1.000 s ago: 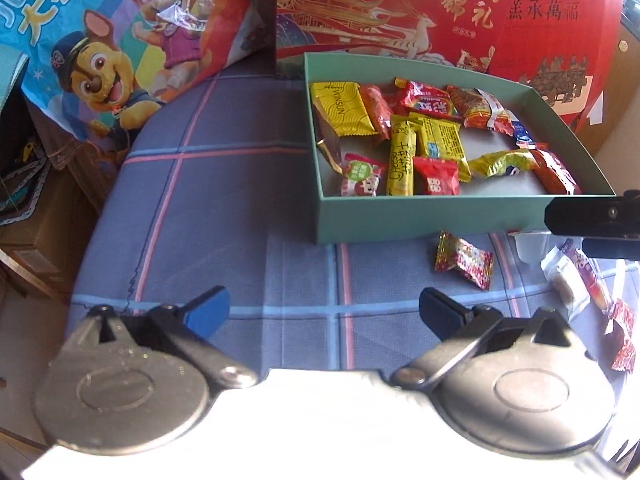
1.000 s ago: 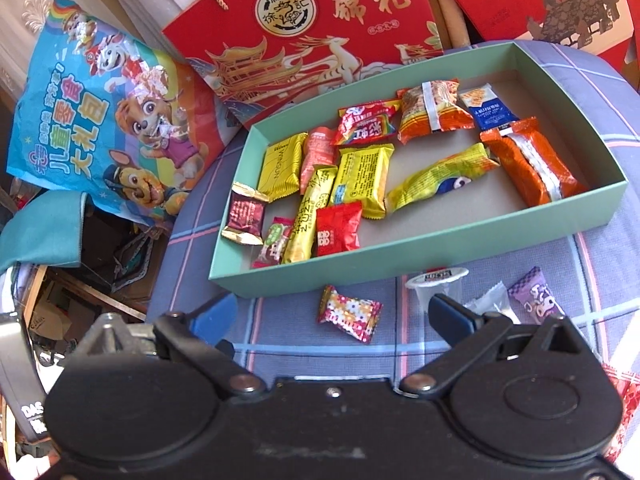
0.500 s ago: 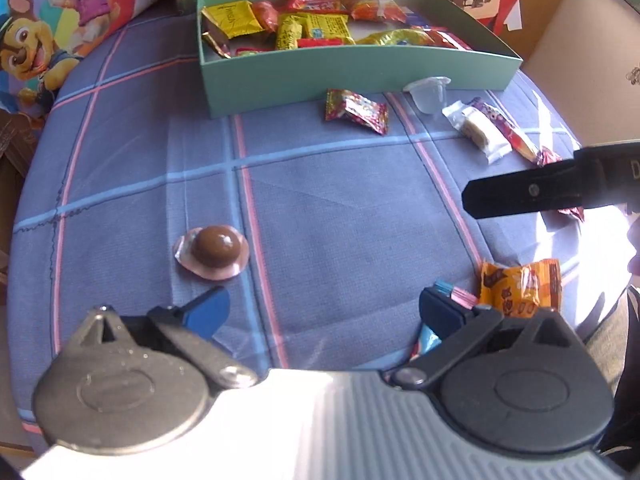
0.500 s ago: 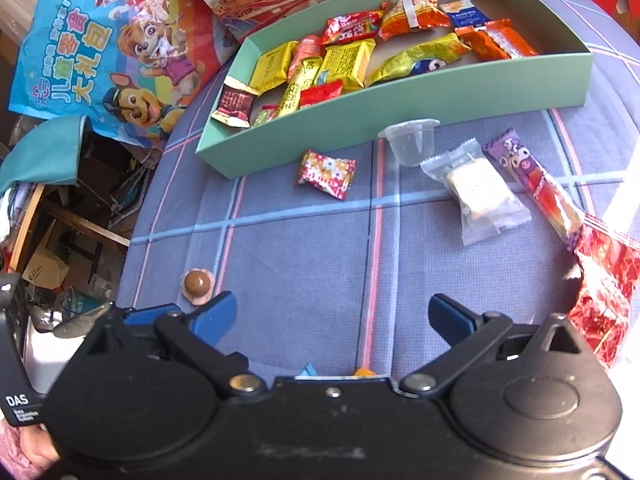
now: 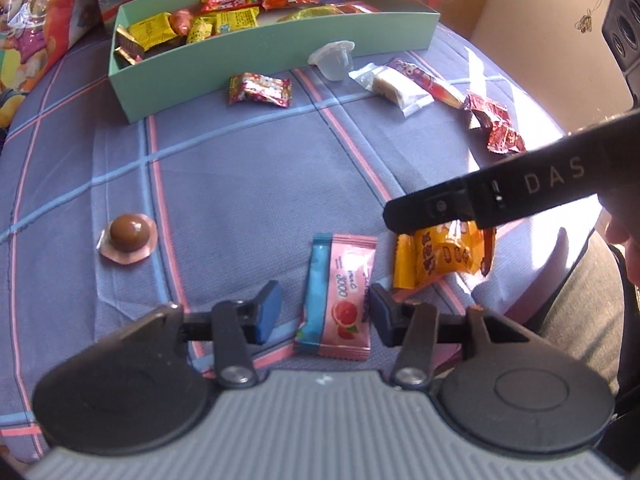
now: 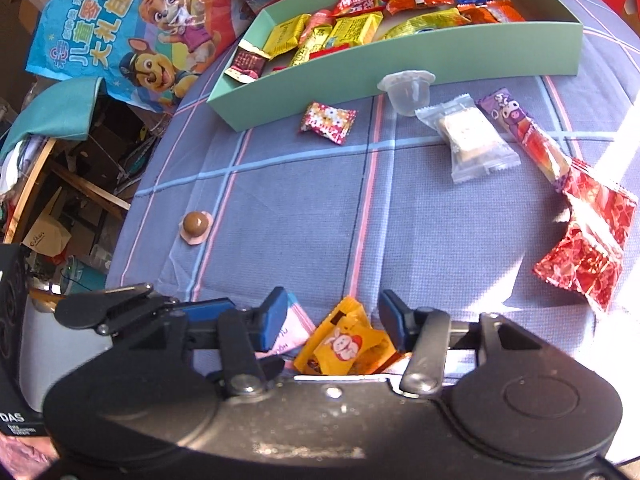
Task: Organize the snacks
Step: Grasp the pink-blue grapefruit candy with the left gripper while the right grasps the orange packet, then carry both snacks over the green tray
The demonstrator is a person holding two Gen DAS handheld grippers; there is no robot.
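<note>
Pink sachet (image 5: 340,300) btwn left claw (image 5: 320,314), cloth edge (image 5: 532,300) near.

Plaid tablecloth (image 5: 248,184) — snacks, green box (image 5: 256,68)

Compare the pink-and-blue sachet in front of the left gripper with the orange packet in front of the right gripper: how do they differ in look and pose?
The pink-and-blue sachet is a flat rectangle lying smooth on the cloth; the orange packet is puffy and crinkled. The sachet shows a grapefruit picture; the orange packet shows a cartoon rabbit. Both lie outside the green box, each between one gripper's jaws.
</note>
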